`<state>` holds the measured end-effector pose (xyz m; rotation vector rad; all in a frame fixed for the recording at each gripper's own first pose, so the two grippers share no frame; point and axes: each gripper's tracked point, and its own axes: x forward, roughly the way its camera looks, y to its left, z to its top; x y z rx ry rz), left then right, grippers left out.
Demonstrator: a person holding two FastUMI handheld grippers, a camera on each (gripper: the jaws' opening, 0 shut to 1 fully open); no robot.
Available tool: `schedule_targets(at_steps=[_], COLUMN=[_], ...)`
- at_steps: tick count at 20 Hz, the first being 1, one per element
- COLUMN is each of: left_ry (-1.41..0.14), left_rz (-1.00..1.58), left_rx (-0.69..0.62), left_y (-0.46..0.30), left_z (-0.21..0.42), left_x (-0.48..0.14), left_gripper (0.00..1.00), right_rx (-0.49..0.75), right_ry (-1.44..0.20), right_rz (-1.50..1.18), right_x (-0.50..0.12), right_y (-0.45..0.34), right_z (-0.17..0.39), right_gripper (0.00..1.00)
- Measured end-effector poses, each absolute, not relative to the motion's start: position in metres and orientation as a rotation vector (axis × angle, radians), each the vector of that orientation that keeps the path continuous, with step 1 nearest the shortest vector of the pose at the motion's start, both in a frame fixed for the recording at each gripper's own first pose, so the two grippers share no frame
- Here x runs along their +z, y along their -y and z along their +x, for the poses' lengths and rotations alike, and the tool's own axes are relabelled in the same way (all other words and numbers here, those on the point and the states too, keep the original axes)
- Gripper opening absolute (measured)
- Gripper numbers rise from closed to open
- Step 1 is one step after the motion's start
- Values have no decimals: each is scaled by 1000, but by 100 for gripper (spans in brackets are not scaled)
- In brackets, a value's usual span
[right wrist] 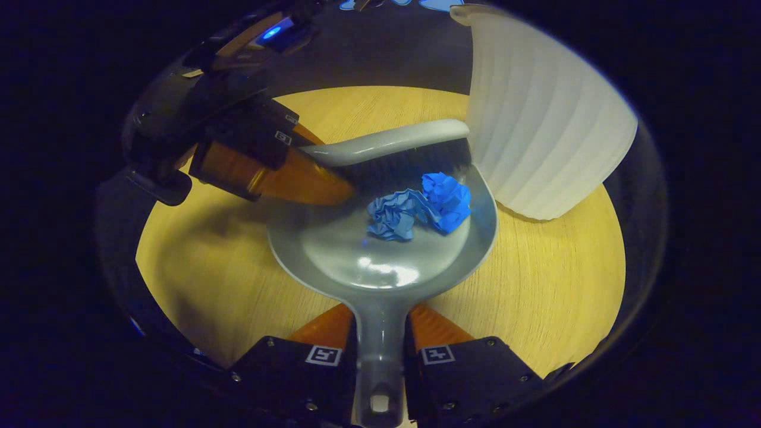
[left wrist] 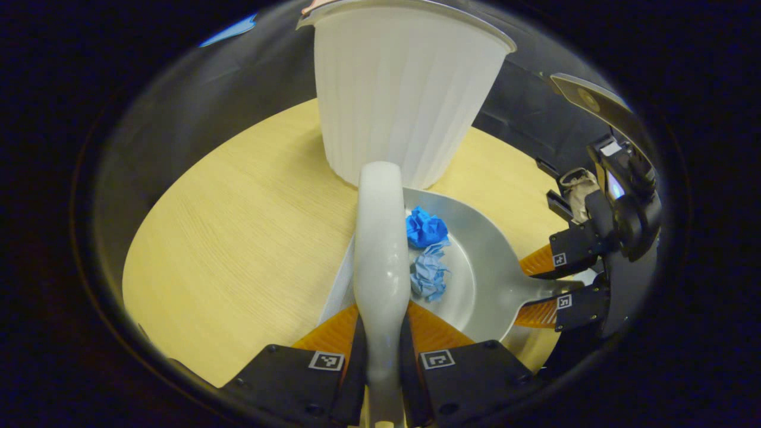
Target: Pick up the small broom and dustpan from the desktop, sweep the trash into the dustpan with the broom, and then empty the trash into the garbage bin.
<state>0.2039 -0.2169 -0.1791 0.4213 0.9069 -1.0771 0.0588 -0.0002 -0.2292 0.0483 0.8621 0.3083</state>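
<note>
**Trash in pan — bin next**

Two blue paper wads (right wrist: 419, 208) sitting in the dustpan (right wrist: 380, 255), toward its open lip, bristles of the broom (right wrist: 392, 145) just behind them. Right gripper (right wrist: 380, 356) clenched on the dustpan handle, long axis running straight ahead from the claw. Left gripper (left wrist: 380, 351) clamped on the broom handle. Garbage bin (right wrist: 547, 119) ahead-right of the pan, touching or nearly touching its lip — probably needs lift, then tip over that rim. Pan resting low on the desktop (right wrist: 565, 285).
</note>
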Motion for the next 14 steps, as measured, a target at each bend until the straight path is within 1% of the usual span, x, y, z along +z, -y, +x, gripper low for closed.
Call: schedule_targets(at_steps=[6,8,10,14], left_ry=[-876,-853,-829,-766], left_rz=[363,343,308,222], left_rx=[-972,-935,-896,-811], left_y=[201,190,180,162], left_z=[210,215,218,231], left_x=[-165,-158,-154,-137], left_gripper=[34,33,34,34], right_rx=[294,285,281,284], right_ry=[-793,-776,-753,-718], right_rz=[85,101,107,70], right_x=[-234,-230,-228,-220], right_y=[-1,-4,-5,-2], right_z=[57,59,60,60], right_gripper=[34,34,34,34])
